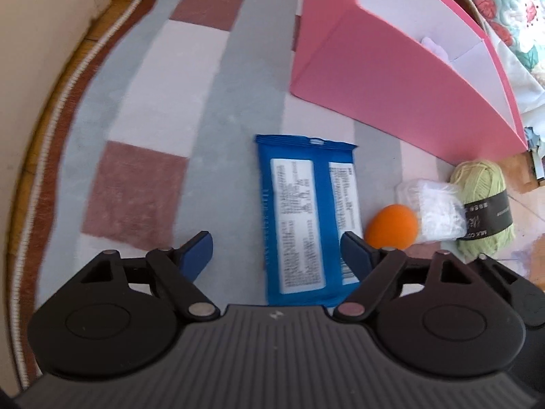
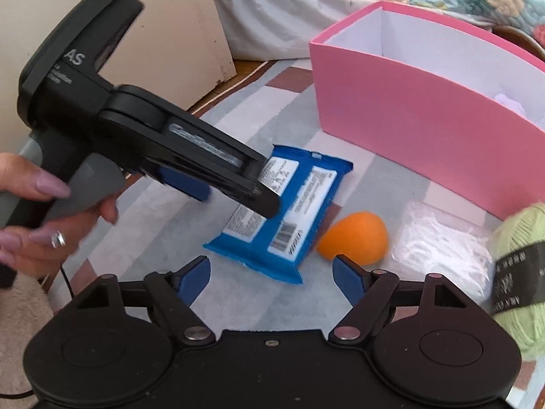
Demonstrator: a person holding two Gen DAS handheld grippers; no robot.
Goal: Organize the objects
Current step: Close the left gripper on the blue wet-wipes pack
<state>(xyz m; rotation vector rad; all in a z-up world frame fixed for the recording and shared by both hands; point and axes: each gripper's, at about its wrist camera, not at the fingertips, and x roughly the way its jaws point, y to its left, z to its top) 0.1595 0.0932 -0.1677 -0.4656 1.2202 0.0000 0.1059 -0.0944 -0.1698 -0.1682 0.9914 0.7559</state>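
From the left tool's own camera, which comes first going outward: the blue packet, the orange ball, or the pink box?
1. Blue packet: partly between the open left tool's fingers.
2. Orange ball: just right of the right finger.
3. Pink box: farthest, ahead and right.

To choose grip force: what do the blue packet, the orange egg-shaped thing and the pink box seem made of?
Blue packet: glossy plastic film, with crimped ends. Orange egg-shaped thing: matte, probably soft foam, uncertain. Pink box: matte cardboard, with thin straight walls, white inside.
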